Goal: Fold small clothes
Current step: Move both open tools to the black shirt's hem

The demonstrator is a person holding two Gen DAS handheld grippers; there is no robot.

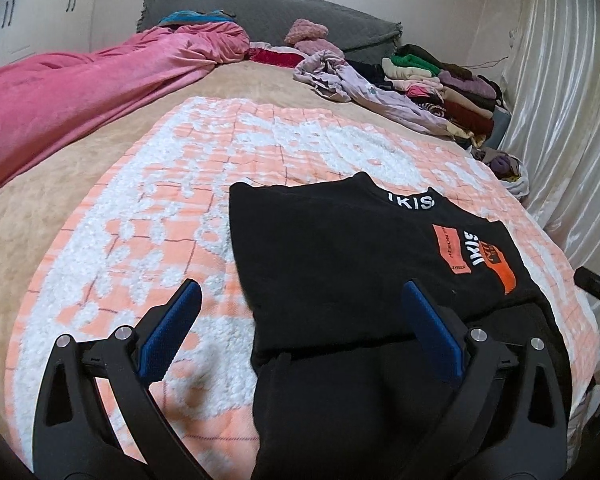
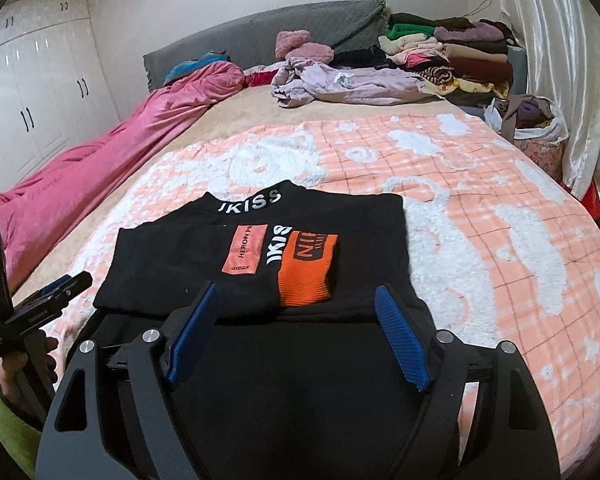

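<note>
A black top with white lettering and orange patches (image 1: pixel 332 256) lies partly folded on the orange-and-white blanket (image 1: pixel 148 216); it also shows in the right wrist view (image 2: pixel 204 256). Its sleeves are folded across the chest. My left gripper (image 1: pixel 300 292) is open and empty, hovering over the garment's near left edge. My right gripper (image 2: pixel 296 296) is open and empty above the near hem, just short of the orange cuff (image 2: pixel 306 268). The left gripper also appears at the left edge of the right wrist view (image 2: pixel 62 286).
A pink duvet (image 1: pixel 72 92) lies along the bed's left side. A lilac garment (image 2: pixel 340 82) and a stack of folded clothes (image 2: pixel 452 56) sit by the grey headboard (image 2: pixel 252 36). A bag of clothes (image 2: pixel 536 120) and a white curtain (image 2: pixel 568 60) stand on the right.
</note>
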